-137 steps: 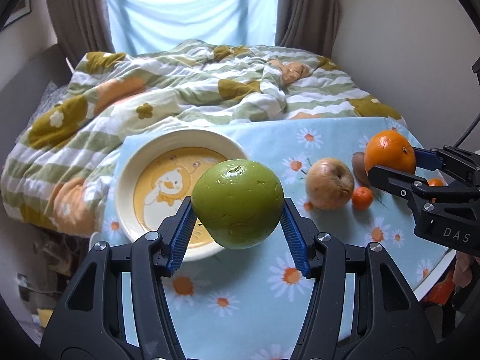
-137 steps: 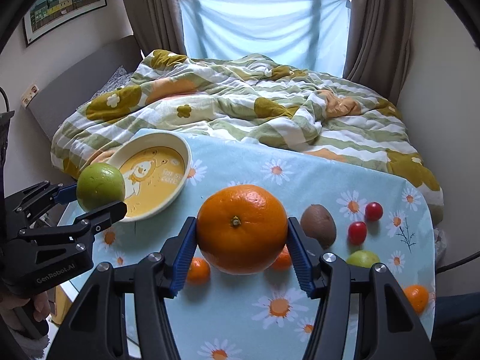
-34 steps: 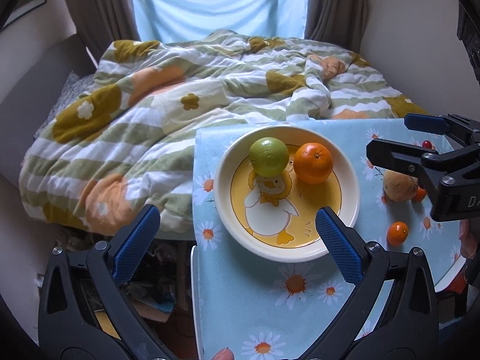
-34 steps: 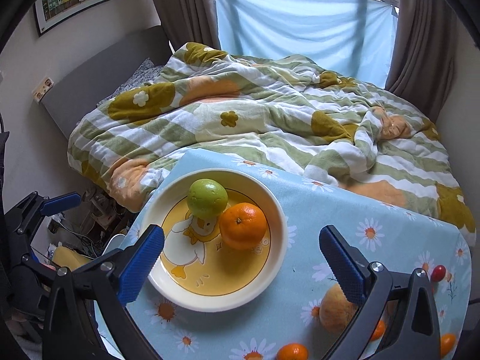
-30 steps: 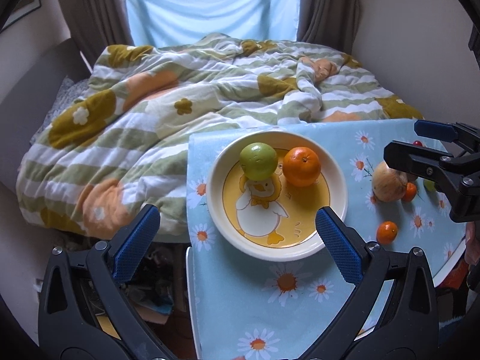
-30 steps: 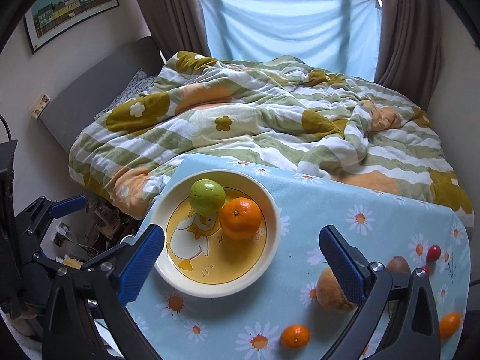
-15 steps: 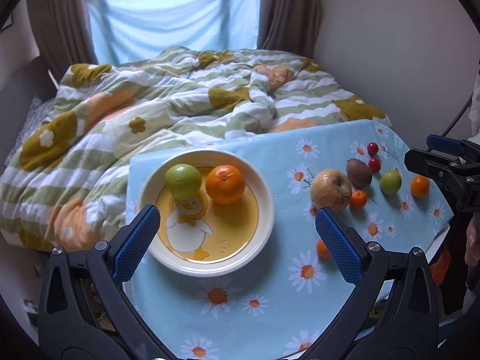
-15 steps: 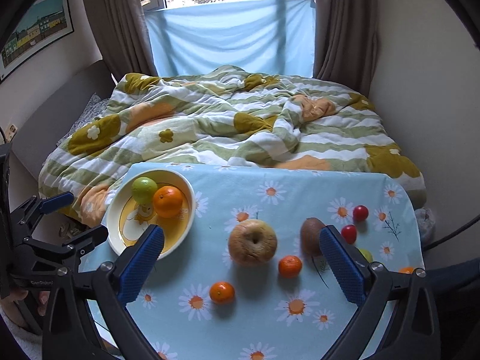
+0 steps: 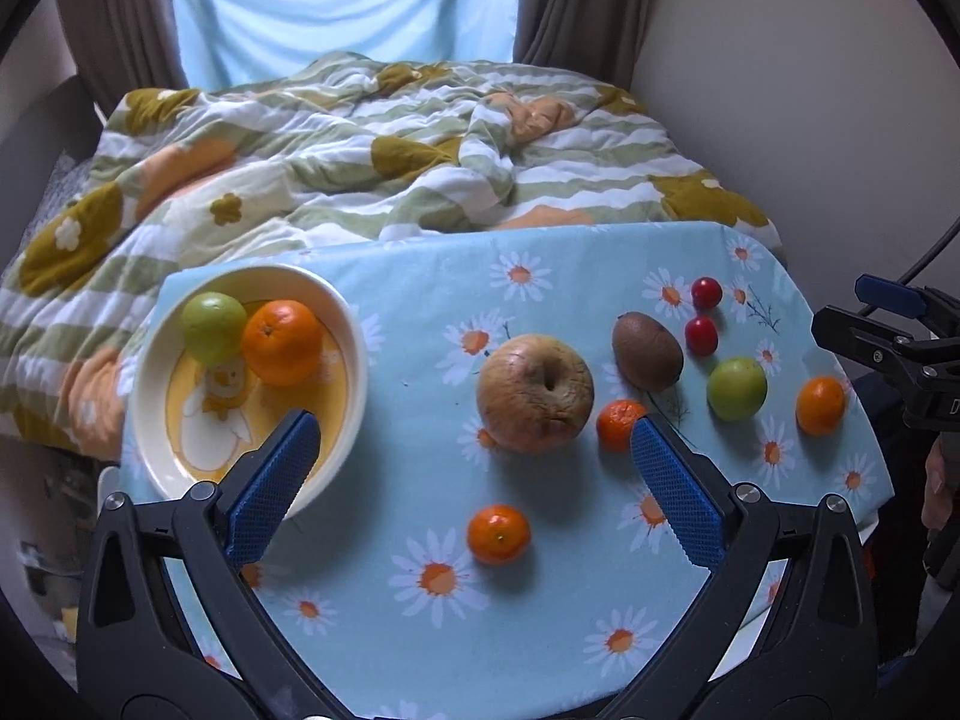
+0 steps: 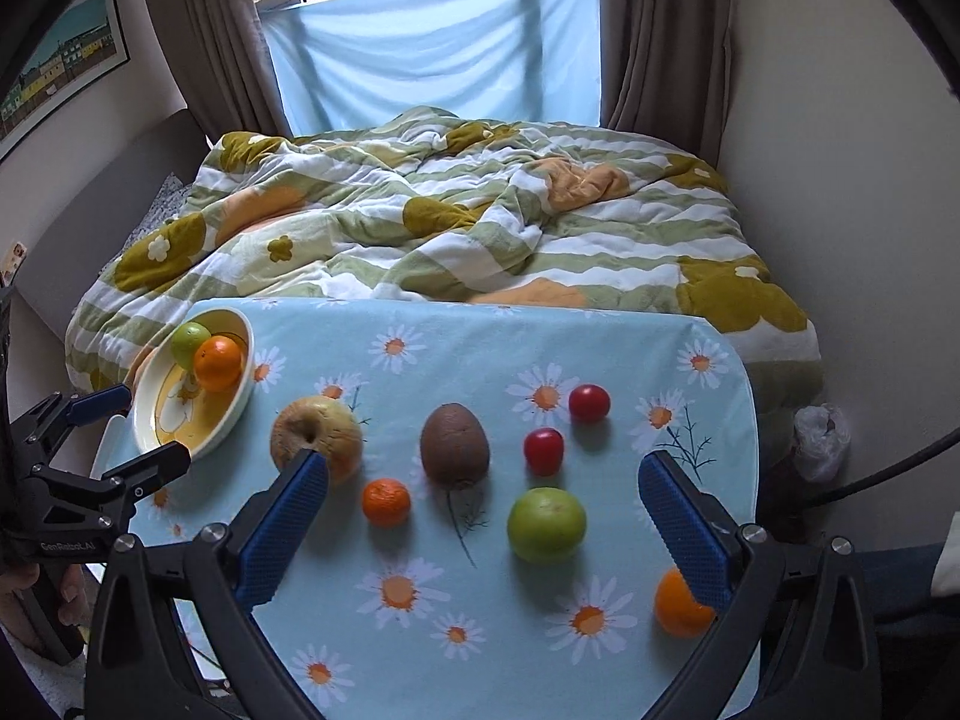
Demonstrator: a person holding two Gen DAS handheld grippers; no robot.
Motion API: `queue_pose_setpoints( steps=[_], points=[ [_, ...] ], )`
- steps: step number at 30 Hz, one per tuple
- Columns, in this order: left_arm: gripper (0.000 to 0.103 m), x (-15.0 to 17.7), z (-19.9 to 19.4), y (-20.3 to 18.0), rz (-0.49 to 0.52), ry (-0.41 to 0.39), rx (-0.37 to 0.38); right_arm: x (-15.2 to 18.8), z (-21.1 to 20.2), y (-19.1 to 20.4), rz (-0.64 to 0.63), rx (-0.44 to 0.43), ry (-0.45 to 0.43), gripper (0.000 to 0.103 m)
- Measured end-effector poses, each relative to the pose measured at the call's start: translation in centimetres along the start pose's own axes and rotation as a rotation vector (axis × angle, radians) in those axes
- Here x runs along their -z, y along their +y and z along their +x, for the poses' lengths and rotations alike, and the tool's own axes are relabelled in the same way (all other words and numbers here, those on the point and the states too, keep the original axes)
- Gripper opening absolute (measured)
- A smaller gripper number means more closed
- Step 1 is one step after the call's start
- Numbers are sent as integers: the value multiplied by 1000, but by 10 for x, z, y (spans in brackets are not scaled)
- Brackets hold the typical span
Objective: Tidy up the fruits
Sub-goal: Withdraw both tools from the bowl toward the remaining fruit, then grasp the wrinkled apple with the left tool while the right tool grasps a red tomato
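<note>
A cream duck bowl (image 9: pixel 354 360) at the table's left holds a green apple (image 9: pixel 213 326) and a large orange (image 9: pixel 282 342). On the daisy cloth lie a big tan apple (image 9: pixel 534 393), a kiwi (image 9: pixel 647 351), a small green apple (image 9: pixel 737 389), two red cherry tomatoes (image 9: pixel 701 335) and three small tangerines (image 9: pixel 499 535). My left gripper (image 9: pixel 471 468) is open and empty above the near table edge. My right gripper (image 10: pixel 483 501) is open and empty over the kiwi (image 10: pixel 454 437) and green apple (image 10: pixel 546 525).
The table (image 10: pixel 714 372) butts against a bed with a striped flowered quilt (image 10: pixel 456 222). A wall stands at the right, curtains and a window behind. A white plastic bag (image 10: pixel 822 429) lies beside the table's right edge.
Both grippers let go of the green apple and the orange into the bowl, then drew back and swung right. The loose fruits now sit in front of them.
</note>
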State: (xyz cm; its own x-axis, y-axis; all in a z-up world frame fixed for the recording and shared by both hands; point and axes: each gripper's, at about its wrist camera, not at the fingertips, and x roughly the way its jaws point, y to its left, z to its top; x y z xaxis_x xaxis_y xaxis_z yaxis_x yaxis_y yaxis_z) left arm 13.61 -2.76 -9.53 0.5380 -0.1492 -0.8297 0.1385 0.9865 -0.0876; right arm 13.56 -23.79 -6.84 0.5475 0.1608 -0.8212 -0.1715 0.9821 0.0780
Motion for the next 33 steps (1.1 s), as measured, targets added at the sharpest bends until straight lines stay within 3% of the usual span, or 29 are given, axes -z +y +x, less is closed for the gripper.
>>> queue_pose_setpoints(
  steps=[13,25,33],
  points=[
    [103,-8,67,-36,-74,95,-38,1,66,-50,-74,-56,125,102],
    [102,-6,117,-43,-109,187,-77,2,115,-62,-40,-99,246,86],
    [80,-3,129,-38,-131,214,-114,0,129,-61,-48,-92,285,81]
  ],
)
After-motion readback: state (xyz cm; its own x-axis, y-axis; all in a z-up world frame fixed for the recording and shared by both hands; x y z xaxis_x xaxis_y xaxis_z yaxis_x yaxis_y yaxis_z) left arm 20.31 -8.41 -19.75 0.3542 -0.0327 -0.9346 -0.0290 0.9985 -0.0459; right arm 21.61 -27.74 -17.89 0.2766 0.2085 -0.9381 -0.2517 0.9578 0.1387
